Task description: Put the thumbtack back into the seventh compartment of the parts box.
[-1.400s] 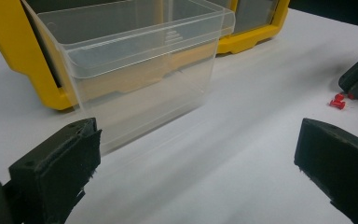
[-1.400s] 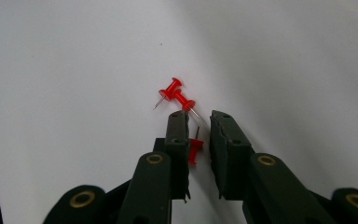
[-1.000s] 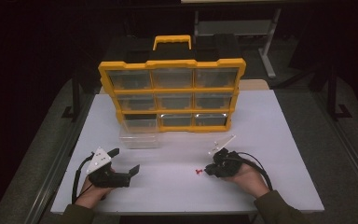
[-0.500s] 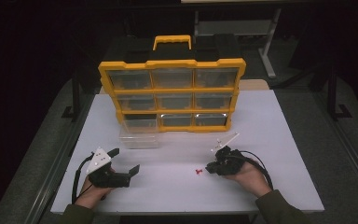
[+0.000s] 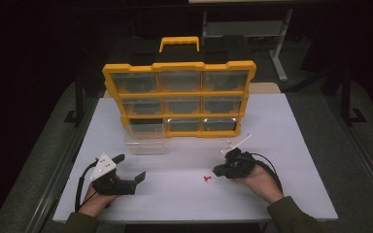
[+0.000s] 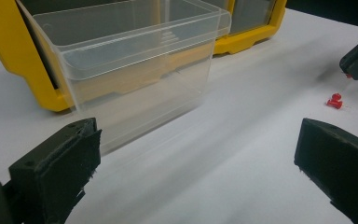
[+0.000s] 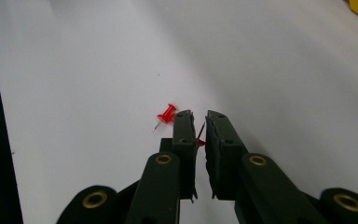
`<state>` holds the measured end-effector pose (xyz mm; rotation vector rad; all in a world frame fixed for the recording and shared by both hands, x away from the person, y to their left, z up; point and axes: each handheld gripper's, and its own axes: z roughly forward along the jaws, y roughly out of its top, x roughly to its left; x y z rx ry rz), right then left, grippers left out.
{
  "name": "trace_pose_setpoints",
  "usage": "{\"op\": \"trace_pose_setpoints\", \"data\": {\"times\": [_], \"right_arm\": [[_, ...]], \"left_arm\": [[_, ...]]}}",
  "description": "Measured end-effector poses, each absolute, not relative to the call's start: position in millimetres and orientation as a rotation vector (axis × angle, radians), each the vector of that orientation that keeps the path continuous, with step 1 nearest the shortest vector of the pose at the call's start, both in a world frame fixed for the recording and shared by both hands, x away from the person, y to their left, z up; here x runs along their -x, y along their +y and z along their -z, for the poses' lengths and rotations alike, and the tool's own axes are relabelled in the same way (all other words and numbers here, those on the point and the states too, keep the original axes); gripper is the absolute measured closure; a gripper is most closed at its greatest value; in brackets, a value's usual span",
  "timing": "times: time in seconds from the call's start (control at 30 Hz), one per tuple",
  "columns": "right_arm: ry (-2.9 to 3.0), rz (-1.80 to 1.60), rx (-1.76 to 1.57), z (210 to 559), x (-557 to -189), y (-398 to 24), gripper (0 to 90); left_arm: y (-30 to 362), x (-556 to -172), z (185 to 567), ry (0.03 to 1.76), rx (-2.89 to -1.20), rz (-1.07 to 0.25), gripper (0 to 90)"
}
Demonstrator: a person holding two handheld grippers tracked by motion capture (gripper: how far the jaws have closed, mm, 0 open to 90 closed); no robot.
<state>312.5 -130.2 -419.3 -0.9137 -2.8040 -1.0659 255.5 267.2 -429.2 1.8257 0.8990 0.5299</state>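
Observation:
A red push pin (image 7: 166, 115) lies on the white table (image 5: 184, 199), just beside the tips of my right gripper (image 7: 198, 114). The jaws of that gripper stand nearly together, shut on a second red push pin (image 7: 199, 140) whose needle shows between them. In the high view the right gripper (image 5: 217, 171) rests low at the front right, with the loose pin (image 5: 206, 178) at its tip. My left gripper (image 5: 129, 167) sits at the front left, open and holding nothing. In the left gripper view its jaws (image 6: 196, 140) frame a clear plastic drawer (image 6: 135, 70), with the loose pin (image 6: 334, 101) at the right.
A yellow organizer (image 5: 179, 99) with several clear drawers and a handle stands upright at the back of the table. The clear drawer (image 5: 144, 141) sits on the table in front of the organizer's lower left slot. Dark floor surrounds the table.

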Motion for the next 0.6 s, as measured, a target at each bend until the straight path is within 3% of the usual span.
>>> {"op": "trace_pose_setpoints", "data": {"times": [0.6], "right_arm": [[-2.791,1.119,0.86,407.2,-320.4,-117.5,81.7]], "left_arm": [[265.5,-255.5,429.9,0.906,-1.805,-0.521,0.0]]}}
